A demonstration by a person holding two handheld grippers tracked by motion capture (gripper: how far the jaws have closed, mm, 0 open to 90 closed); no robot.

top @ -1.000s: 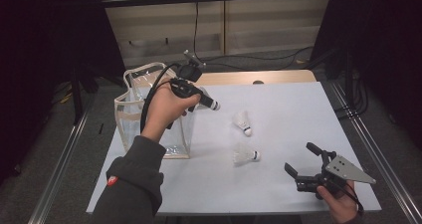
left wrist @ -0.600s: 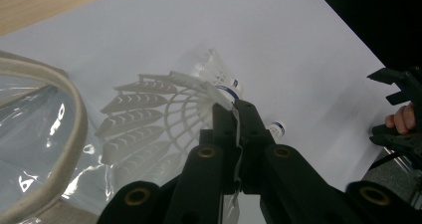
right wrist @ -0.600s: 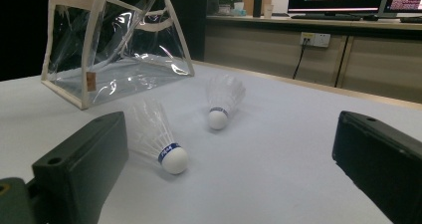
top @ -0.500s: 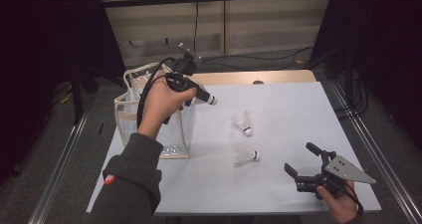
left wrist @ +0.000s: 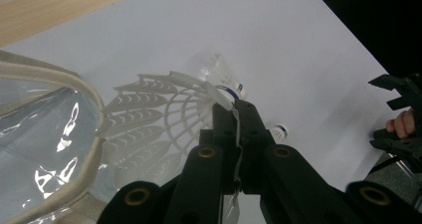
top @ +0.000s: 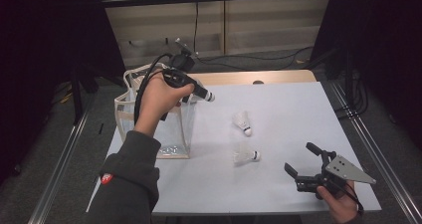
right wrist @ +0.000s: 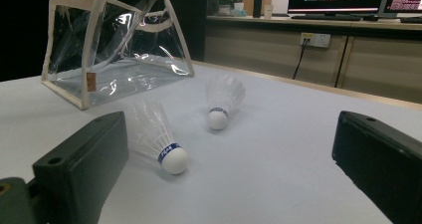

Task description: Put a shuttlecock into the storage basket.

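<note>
My left gripper (top: 201,93) is held up above the table beside the top of a clear bag with beige trim (top: 128,115). In the left gripper view its jaws (left wrist: 235,109) are shut on the feathered rim of a white shuttlecock (left wrist: 149,119), right next to the bag's rim (left wrist: 74,87). Two more white shuttlecocks lie on the white table, one farther back (top: 243,123) and one nearer (top: 246,155). My right gripper (top: 300,158) rests at the front right, open and empty. In its view both shuttlecocks (right wrist: 161,139) (right wrist: 222,102) lie ahead of it (right wrist: 229,134).
The bag (right wrist: 114,45) stands upright near the table's left edge. A wooden strip (top: 259,77) borders the far side of the white table top (top: 293,109). Dark curtains and metal floor rails flank the table.
My left hand has risen slightly and drifted left toward the bag, still gripping the shuttlecock. The right gripper and the two loose shuttlecocks have stayed where they were.
</note>
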